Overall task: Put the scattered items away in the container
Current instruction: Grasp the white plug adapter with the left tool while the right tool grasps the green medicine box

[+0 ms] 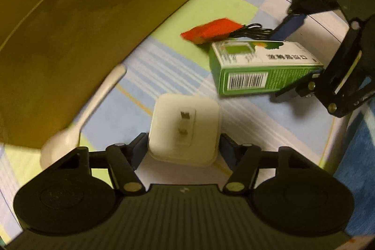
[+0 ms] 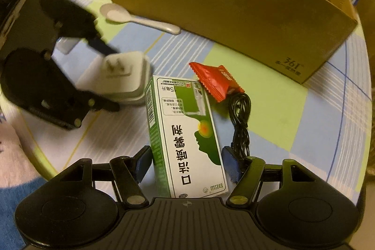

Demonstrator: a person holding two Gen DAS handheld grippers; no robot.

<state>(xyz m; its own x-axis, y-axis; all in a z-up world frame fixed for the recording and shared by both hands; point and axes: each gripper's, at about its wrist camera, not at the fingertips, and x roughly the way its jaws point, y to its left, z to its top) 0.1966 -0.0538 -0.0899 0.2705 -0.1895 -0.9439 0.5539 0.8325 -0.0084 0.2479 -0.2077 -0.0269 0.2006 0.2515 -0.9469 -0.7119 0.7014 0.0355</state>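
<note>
My left gripper (image 1: 184,147) is shut on a white charger plug (image 1: 185,123), its pads pressed on both sides; the plug rests on the checked cloth. My right gripper (image 2: 187,163) is shut on a green and white medicine box (image 2: 187,132) lying flat on the cloth, one pad on each long side. The brown cardboard container (image 2: 234,4) stands just behind. A red snack packet (image 2: 213,81) and a coiled black cable (image 2: 240,118) lie right of the medicine box. A white spoon (image 2: 136,18) lies along the container's wall.
A cloth checked in pale blue, green and white (image 1: 234,4) covers the surface. In the left wrist view the spoon (image 1: 93,109) lies left of the plug, close to the container (image 1: 82,27). Blue fabric (image 1: 356,168) lies past the cloth's right edge.
</note>
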